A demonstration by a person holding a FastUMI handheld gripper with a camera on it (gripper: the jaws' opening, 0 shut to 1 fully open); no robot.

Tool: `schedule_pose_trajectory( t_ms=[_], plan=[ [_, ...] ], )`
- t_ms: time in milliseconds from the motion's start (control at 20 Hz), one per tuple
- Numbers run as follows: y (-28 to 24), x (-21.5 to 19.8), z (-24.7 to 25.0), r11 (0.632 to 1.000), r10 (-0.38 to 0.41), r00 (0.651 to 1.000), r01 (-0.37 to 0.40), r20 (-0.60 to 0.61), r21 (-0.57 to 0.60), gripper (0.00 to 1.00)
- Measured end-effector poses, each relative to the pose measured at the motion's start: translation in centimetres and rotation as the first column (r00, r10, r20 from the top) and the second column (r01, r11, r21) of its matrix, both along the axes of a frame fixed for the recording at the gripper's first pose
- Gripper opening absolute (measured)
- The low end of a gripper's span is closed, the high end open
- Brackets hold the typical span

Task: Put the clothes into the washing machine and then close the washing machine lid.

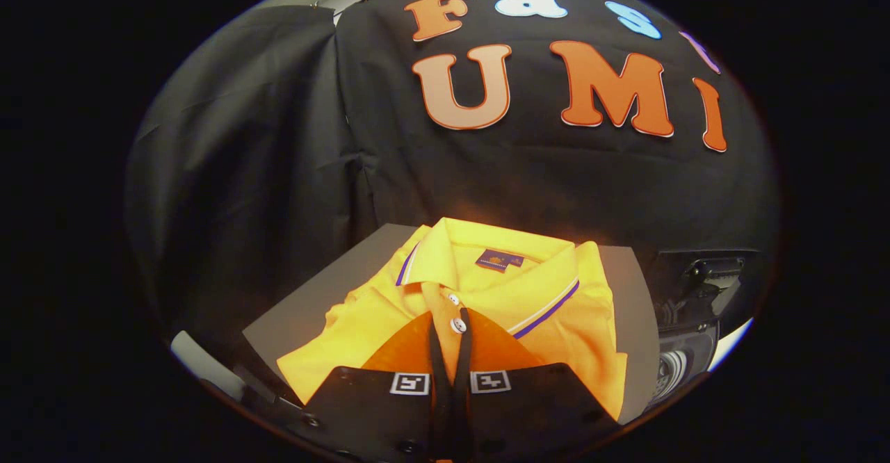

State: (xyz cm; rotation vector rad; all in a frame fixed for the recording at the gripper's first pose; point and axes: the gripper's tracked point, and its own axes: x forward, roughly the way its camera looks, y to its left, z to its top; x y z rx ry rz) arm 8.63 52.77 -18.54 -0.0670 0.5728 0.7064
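My gripper [450, 331] sits nearest to me, its two fingers drawn almost together with only a thin slit between them. The tips lie over the front placket of the shirt [487, 289], right by the lower white button [457, 325]. I cannot tell whether the fingers are pinching any fabric or just resting above it.

The shirt is a yellow polo, folded, lying flat on the grey bench [292, 317] and covering most of its top. Beyond the lower button is a second button [453, 299], then the collar [549, 303] with its purple and white stripe, spread open on both sides. Inside the neck, past the collar, is a small dark label [498, 261].

To the right of the shirt, off the edge of the bench, stands a dark machine-like thing [695, 310] that I cannot make out clearly. Behind the shirt hangs the black cloth wall [278, 136].
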Motion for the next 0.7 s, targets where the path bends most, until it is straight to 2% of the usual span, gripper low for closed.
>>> schedule_pose_trajectory(
  t_ms=[450,700],
  plan=[
    [-2.9,-0.1,11.0,0.983,-0.058,0.989,0.033,0.133,0.179,0.07],
    [-6.0,-1.1,17.2,0.965,-0.112,0.969,0.054,0.218,0.256,0.07]
  ],
)
